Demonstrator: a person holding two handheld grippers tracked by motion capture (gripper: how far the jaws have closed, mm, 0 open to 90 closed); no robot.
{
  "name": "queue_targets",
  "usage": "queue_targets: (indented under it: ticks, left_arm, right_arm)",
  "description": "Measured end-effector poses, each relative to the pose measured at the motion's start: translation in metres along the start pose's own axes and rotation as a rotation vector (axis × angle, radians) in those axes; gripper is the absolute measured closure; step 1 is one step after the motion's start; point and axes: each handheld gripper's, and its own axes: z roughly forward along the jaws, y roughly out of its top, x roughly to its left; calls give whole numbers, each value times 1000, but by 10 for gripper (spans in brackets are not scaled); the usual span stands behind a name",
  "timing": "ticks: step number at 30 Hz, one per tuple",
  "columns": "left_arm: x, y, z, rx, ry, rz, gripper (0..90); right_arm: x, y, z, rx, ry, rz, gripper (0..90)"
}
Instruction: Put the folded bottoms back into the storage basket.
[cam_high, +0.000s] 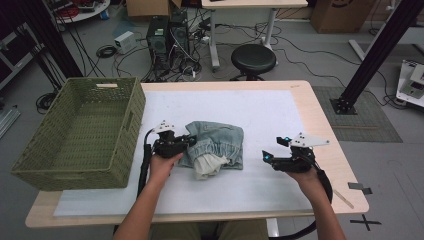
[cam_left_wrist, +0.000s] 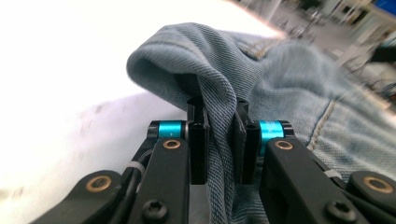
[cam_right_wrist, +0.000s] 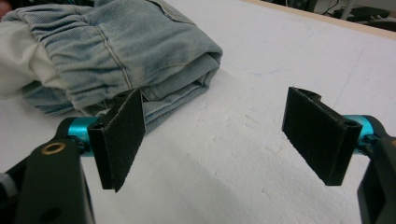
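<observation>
A folded pair of light-blue jeans (cam_high: 215, 142) with white lining showing at the front lies mid-table on the white mat (cam_high: 260, 110). My left gripper (cam_high: 186, 141) is at the bundle's left edge, shut on a fold of the denim (cam_left_wrist: 219, 93); the cloth runs up between its jaws, midpoint (cam_left_wrist: 218, 140). My right gripper (cam_high: 272, 148) rests to the right of the jeans, apart from them, jaws wide open around bare mat, midpoint (cam_right_wrist: 219, 140). The folded corner of the jeans (cam_right_wrist: 140, 51) lies just beyond its left jaw.
A green woven basket (cam_high: 80, 132) stands empty at the table's left edge, close to my left hand. The wooden table edge (cam_high: 345, 165) runs along the right. Behind the table are a black stool (cam_high: 253, 59), computer towers and cables on the floor.
</observation>
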Motion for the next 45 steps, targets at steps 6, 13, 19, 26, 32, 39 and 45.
queue_targets:
  ticks: [6, 13, 19, 26, 32, 39, 45]
  left_arm:
    - [-9, 10, -3, -46, -41, 40, 797]
    - [-21, 21, -12, -96, -97, 92, 800]
    - [-26, 31, -21, -134, -118, 125, 804]
    - [-32, 42, -29, -153, -137, 160, 806]
    - [-37, 52, -39, -160, -143, 200, 808]
    - [-38, 64, -52, -184, -140, 220, 809]
    - [-38, 79, -66, -200, -131, 239, 809]
  right_arm:
    - [0, -1, 0, 2, -3, -3, 221]
    - [-1, -2, 0, 4, -5, 5, 221]
    - [-1, -2, 1, 4, -7, -3, 221]
    - [-1, -2, 1, 6, -7, 1, 221]
    - [-1, -2, 1, 8, -7, 1, 221]
    - [0, -2, 3, 9, -6, -1, 221]
    - [0, -2, 3, 10, -7, 1, 221]
